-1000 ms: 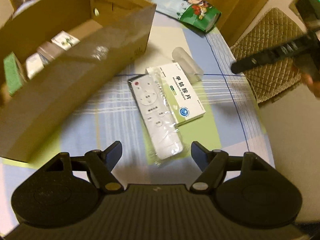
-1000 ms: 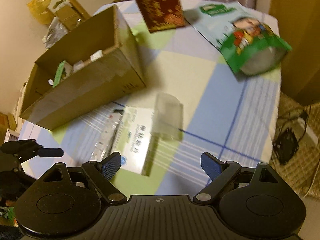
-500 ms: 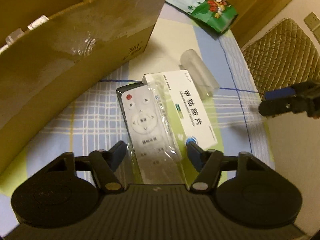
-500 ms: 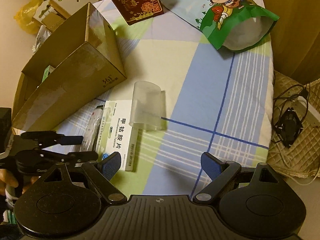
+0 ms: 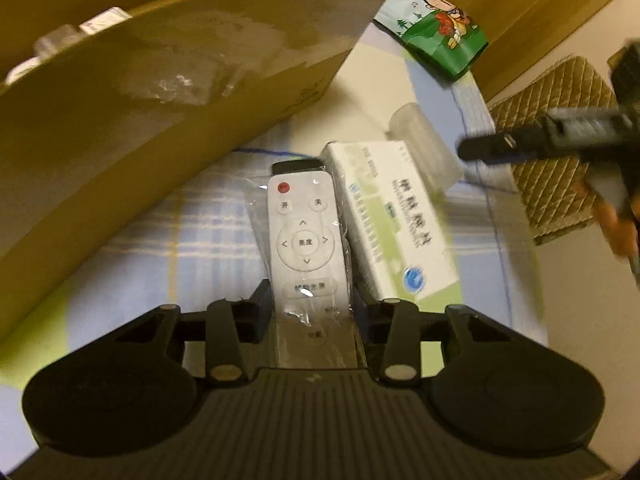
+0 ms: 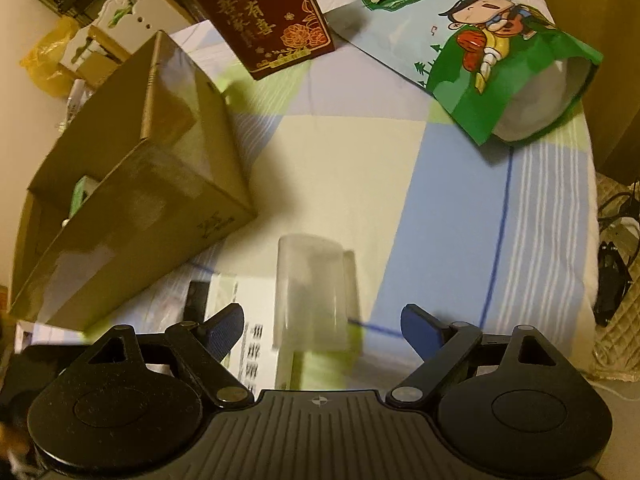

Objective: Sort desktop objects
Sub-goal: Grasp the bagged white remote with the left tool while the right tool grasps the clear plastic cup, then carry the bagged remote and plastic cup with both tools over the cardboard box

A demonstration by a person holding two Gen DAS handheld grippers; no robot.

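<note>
In half a second the left gripper point(image 5: 312, 300) has pushed forward and drawn its fingers in from either side of the white remote control point(image 5: 306, 240), which it now clamps by the near end; a second ago it sat well short of it with jaws wide. The remote, sleeved in clear plastic, lies lengthwise on the checked tablecloth point(image 5: 192, 236), its red button pointing away from the camera.

Just beside the remote's right edge, apparently touching it, is a white medicine box point(image 5: 396, 224) with green print. Beyond that box a clear plastic cup point(image 5: 424, 148) lies on its side. The long wall of an open cardboard box point(image 5: 168, 92) stands close on the left, filling most of that side of the view, with small items visible over its rim.

The right gripper point(image 6: 322, 324) has moved in over the cup point(image 6: 312, 288), its blue-padded fingers point(image 6: 224, 328) spread wide on either side and gripping nothing. From the left wrist camera it appears as a blurred dark bar point(image 5: 532, 144) above the table's right edge, with a quilted chair cushion point(image 5: 560, 152) behind it.

Farther back lie a green cartoon-printed pouch point(image 6: 492, 60) and a dark red gift box point(image 6: 264, 20) with gold lettering.
</note>
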